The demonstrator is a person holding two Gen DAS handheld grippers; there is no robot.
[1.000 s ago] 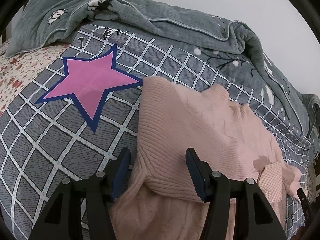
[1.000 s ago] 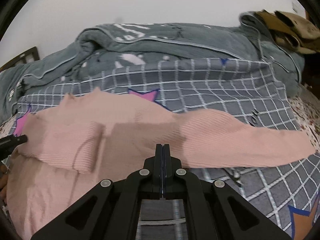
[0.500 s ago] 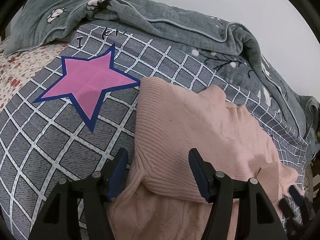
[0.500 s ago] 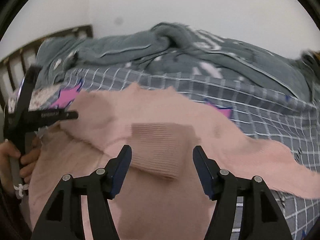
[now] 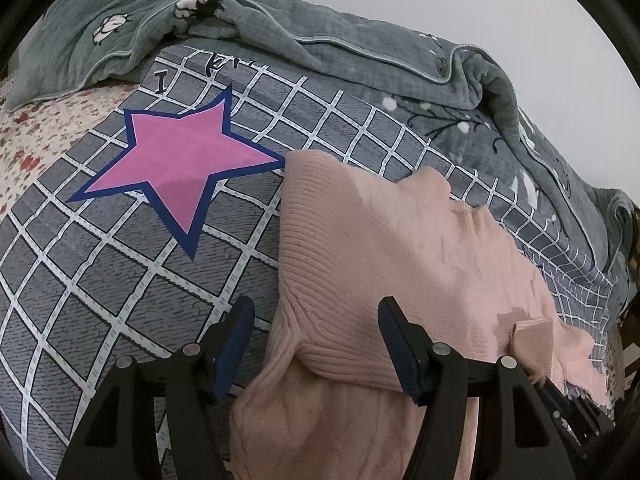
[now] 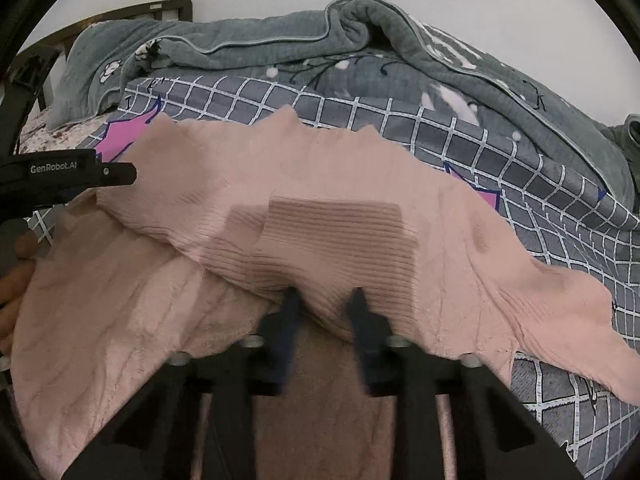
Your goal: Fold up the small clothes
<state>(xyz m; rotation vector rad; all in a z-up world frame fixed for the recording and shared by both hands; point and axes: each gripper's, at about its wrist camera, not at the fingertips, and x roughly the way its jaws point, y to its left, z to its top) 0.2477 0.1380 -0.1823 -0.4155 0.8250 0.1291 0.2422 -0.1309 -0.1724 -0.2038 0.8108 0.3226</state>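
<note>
A pink knitted sweater (image 5: 400,264) lies on a grey checked bedspread (image 5: 100,272) with pink stars. One sleeve is folded across the body, its ribbed cuff (image 6: 336,228) near the middle. My left gripper (image 5: 316,320) is open, its fingers on either side of the folded sleeve's edge at the sweater's left side. My right gripper (image 6: 324,300) is open with a narrower gap, its fingertips (image 6: 290,300) at the lower edge of the folded cuff. The sweater's other sleeve (image 6: 560,312) stretches out to the right. The left gripper also shows in the right wrist view (image 6: 68,174).
A rumpled grey-green quilt (image 6: 320,52) is heaped along the far side of the bed against a white wall. A floral sheet (image 5: 24,132) shows at the left. A dark wooden headboard (image 6: 132,12) stands at the far left.
My right gripper opened, swung left over the sweater and now has narrowed around the cuff's edge. My left gripper stayed open and nearly still.
</note>
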